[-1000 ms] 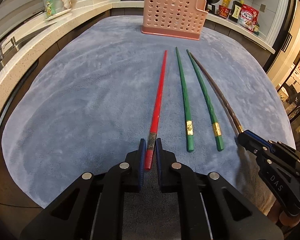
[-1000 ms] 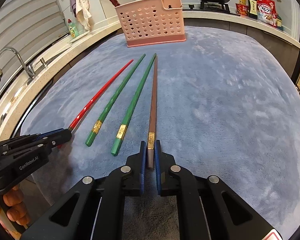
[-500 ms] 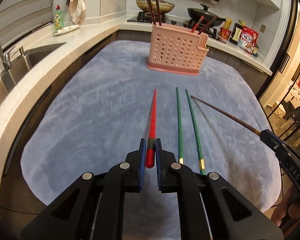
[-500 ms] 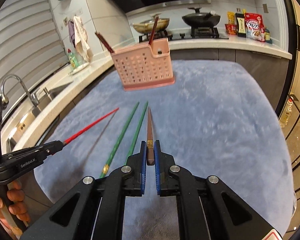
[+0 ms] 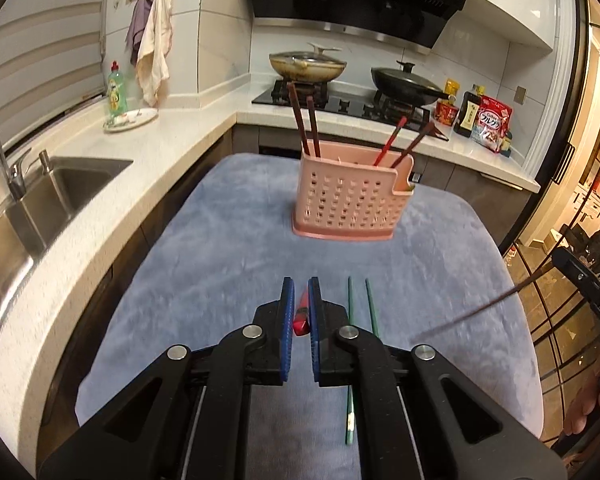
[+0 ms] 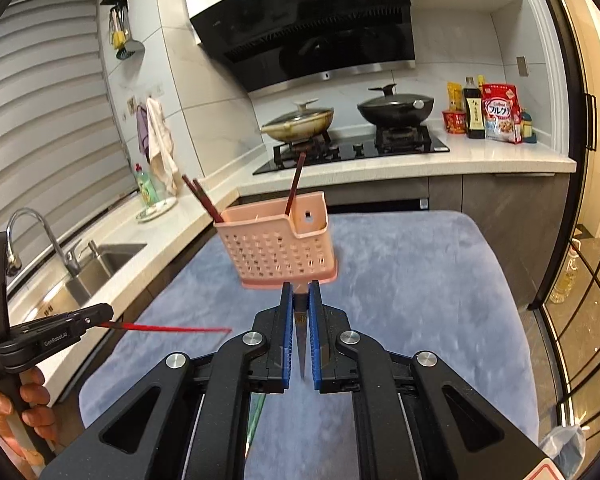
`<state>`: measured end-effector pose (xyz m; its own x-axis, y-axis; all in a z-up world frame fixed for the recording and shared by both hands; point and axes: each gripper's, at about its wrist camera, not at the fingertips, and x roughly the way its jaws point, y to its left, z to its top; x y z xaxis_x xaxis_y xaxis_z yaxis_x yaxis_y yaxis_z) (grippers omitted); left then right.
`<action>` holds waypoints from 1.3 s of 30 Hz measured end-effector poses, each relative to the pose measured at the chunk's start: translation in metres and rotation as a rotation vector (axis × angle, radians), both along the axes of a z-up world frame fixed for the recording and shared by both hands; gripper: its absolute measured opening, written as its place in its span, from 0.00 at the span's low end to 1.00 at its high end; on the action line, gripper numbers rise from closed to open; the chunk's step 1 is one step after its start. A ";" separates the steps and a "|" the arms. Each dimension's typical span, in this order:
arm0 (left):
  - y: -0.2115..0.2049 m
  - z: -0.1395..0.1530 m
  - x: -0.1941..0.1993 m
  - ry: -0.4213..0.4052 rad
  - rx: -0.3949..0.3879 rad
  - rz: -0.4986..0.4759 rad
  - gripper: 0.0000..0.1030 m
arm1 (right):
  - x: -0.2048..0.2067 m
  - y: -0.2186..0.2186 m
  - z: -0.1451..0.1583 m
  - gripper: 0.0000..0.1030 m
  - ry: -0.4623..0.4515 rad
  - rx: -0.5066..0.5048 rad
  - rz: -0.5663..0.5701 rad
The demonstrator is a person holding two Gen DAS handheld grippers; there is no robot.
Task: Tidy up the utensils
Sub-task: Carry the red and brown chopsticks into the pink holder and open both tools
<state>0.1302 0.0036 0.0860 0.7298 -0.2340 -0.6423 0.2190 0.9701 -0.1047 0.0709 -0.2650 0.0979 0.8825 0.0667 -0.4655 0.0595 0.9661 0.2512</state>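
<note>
My left gripper (image 5: 299, 300) is shut on a red chopstick (image 5: 301, 318), held in the air above the blue mat (image 5: 220, 280). In the right wrist view that red chopstick (image 6: 168, 327) sticks out level from the left gripper (image 6: 100, 316). My right gripper (image 6: 301, 300) is shut on a brown chopstick (image 6: 301, 332), also lifted; the left wrist view shows the same brown chopstick (image 5: 468, 314) slanting in from the right. Two green chopsticks (image 5: 360, 308) lie on the mat under my left gripper. A pink perforated utensil holder (image 5: 350, 196) with several chopsticks in it stands at the mat's far end.
A steel sink (image 5: 40, 200) and tap lie along the left counter. A dish soap bottle (image 5: 117, 90) and a plate stand behind the sink. Two lidded pans (image 6: 396, 108) sit on the stove beyond the holder, with food packets (image 6: 498, 114) to its right.
Both grippers have risen from the mat and tilted up, each lifting its chopstick clear. The green chopsticks stay on the mat. More of the kitchen wall and hood has come into view.
</note>
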 end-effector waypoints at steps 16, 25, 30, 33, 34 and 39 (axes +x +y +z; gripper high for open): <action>-0.024 0.095 0.065 -0.162 -0.027 -0.017 0.06 | 0.072 -0.017 0.079 0.07 -0.167 0.064 0.017; -0.040 0.162 0.109 -0.298 -0.098 -0.002 0.06 | 0.134 -0.015 0.123 0.07 -0.255 0.056 0.013; -0.053 0.185 0.136 -0.380 -0.113 0.009 0.06 | 0.169 -0.013 0.131 0.07 -0.262 0.068 0.015; -0.060 0.188 0.151 -0.398 -0.105 0.011 0.06 | 0.188 -0.007 0.131 0.07 -0.261 0.047 0.019; -0.064 0.187 0.157 -0.402 -0.097 0.011 0.06 | 0.192 -0.005 0.131 0.07 -0.258 0.041 0.020; -0.072 0.181 0.179 -0.399 -0.075 0.015 0.06 | 0.214 0.005 0.123 0.07 -0.238 0.017 0.035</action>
<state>0.3087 -0.0682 0.2669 0.9220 -0.2573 -0.2894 0.2430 0.9663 -0.0849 0.2852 -0.2599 0.2212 0.9642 0.1050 -0.2436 -0.0365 0.9621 0.2703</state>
